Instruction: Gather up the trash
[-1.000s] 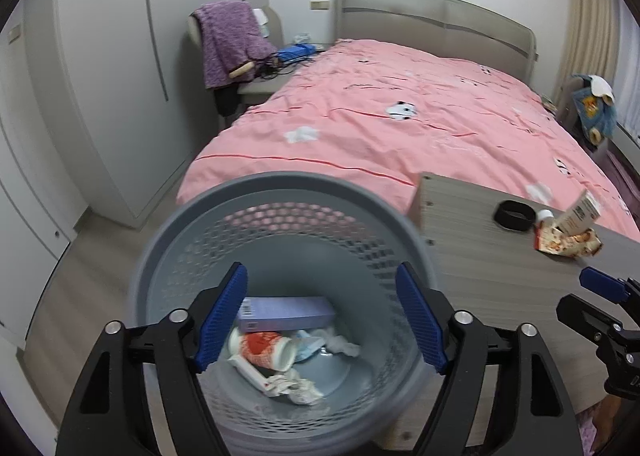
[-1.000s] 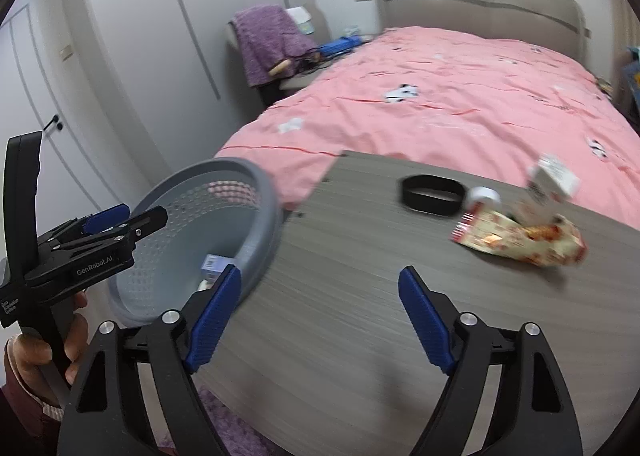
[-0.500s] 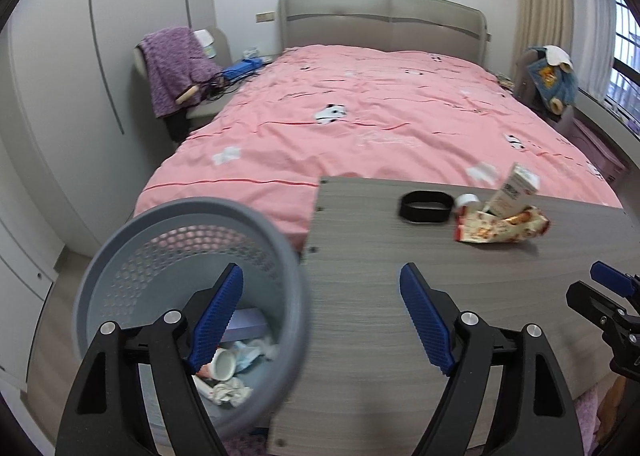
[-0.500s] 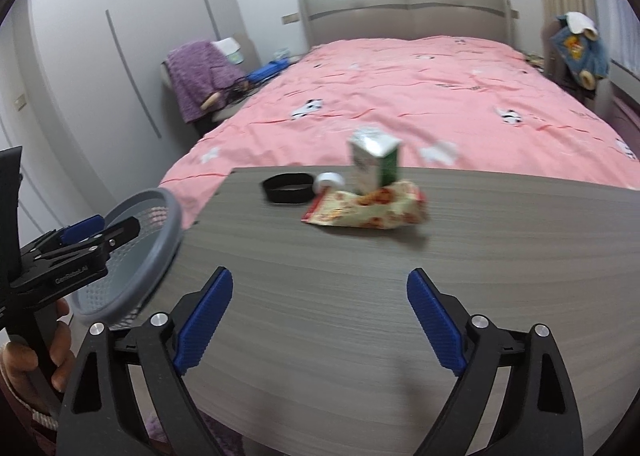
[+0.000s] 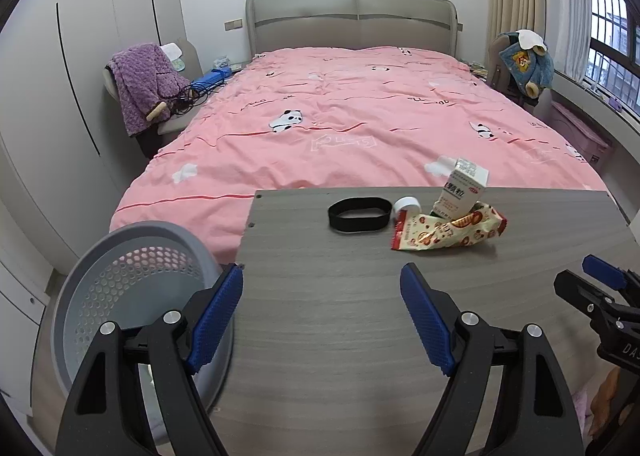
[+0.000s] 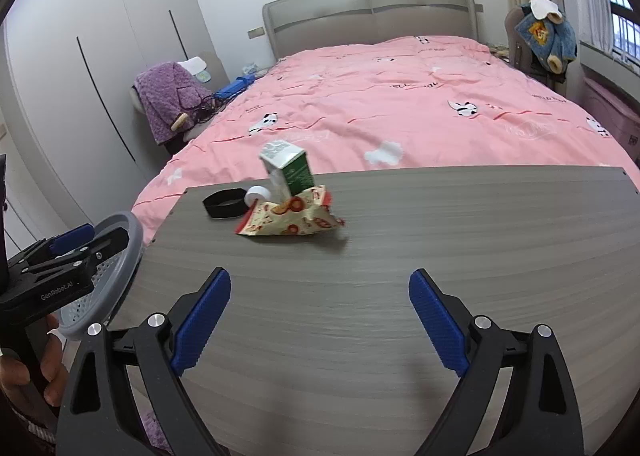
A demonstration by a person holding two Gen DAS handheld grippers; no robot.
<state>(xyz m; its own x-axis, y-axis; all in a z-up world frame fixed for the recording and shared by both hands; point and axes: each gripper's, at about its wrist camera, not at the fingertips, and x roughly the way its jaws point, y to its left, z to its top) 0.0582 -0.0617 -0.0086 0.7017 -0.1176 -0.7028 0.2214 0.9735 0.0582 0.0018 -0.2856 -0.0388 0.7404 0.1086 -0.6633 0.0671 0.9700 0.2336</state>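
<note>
On the grey tabletop [image 5: 320,336], the snack wrapper [image 5: 448,230] lies with its long axis crosswise, a small carton [image 5: 464,188] just behind it. Both lie ahead of the empty, wide-spread left gripper [image 5: 322,312] and right gripper [image 6: 320,320]; neither looks clearly nearer. Left of the table stands the grey wastebasket [image 5: 132,256].

Pink-quilted bed [image 5: 352,124] — white wardrobe [image 5: 92,68], curtained window [image 5: 600,32]
</note>
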